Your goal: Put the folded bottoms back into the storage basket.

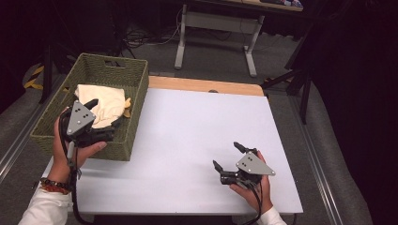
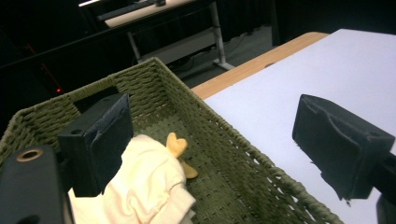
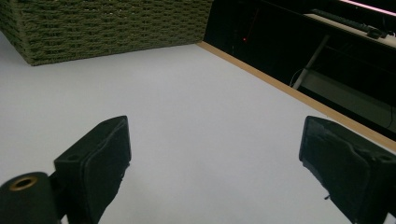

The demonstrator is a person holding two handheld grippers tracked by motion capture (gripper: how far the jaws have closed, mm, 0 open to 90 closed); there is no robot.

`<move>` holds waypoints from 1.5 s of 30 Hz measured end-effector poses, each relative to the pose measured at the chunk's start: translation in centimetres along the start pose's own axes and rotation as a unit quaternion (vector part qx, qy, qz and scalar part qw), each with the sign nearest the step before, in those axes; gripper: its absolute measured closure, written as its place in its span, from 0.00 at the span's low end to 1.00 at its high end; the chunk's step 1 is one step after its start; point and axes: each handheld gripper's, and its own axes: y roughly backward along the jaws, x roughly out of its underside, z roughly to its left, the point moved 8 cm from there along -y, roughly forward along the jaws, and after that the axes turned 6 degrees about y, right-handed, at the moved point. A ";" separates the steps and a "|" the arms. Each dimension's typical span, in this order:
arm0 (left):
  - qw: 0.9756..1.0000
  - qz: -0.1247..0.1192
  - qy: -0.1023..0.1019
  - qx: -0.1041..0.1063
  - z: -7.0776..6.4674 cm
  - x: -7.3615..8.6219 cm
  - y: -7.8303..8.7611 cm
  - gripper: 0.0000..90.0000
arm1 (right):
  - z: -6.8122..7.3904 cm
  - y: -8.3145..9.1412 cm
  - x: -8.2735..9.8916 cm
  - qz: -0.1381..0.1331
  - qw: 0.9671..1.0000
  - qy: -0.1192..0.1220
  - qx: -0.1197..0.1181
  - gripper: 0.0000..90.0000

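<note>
At the left edge of the white table (image 1: 187,140) stands a green woven basket (image 1: 136,75), its far wall cut with a handle slot. Inside lies a cream-coloured cloth (image 1: 105,105), bunched against the near left part of the basket floor, with a small tan piece (image 1: 126,107) just beside it on the basket's right side; what that piece is cannot be told. In the left gripper view the cloth (image 2: 144,186) sits low between the jaws, touching or just in front of the left pad, while the tan piece (image 2: 177,147) lies beyond it on the woven floor.

The left gripper (image 1: 102,118), held in the person's left hand (image 1: 70,150), is over the near part of the basket. Its jaws stand wide apart, one over the cloth, the other out past the basket's right wall; they clamp nothing.

Toward the right, the table's middle is bare white surface, with a wooden strip (image 1: 202,85) along the far edge.

The right gripper (image 1: 227,157), in the right hand (image 1: 256,187), is low over the near right part of the table, well apart from the basket. Its jaws are spread wide with nothing between them but table (image 3: 210,140).
</note>
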 end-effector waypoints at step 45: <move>0.998 -0.026 -0.014 0.059 -6.4 1.7 1.2 0.13 | 0.8 0.5 0.7 0.006 1.000 0.008 -0.004 0.11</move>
